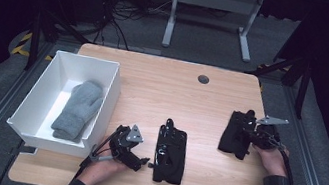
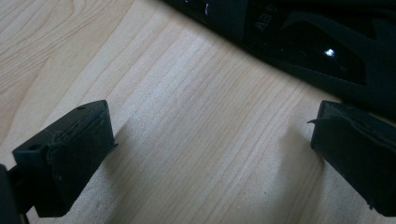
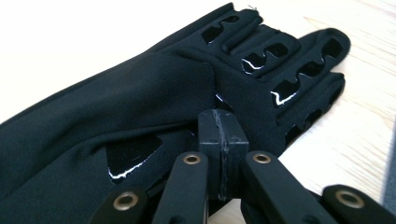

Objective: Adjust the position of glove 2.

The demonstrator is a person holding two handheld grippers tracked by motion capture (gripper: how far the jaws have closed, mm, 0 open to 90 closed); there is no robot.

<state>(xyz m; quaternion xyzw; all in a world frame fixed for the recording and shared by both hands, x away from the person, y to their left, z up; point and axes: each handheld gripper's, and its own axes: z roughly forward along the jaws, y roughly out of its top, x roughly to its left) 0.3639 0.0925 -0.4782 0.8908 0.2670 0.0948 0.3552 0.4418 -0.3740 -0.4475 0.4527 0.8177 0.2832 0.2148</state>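
Observation:
Two black gloves lie flat on the wooden table (image 1: 153, 85). The centre glove (image 1: 170, 154) is just right of my left gripper (image 1: 141, 158), whose jaws stand open. In the left gripper view my left gripper (image 2: 210, 154) has only bare wood between its fingers, and this glove (image 2: 303, 42) lies just beyond them. The right glove (image 1: 234, 132) lies under the tips of my right gripper (image 1: 248, 134). Seen from the right gripper view, my right gripper (image 3: 222, 135) is shut, pads flush together, resting on that glove (image 3: 140, 102); no fabric shows between the pads.
A white bin (image 1: 45, 98) stands at the table's left edge with a grey mitten (image 1: 78, 108) lying inside. A dark round grommet (image 1: 203, 79) sits near the far edge. A desk frame (image 1: 211, 14) and cables stand on the floor beyond.

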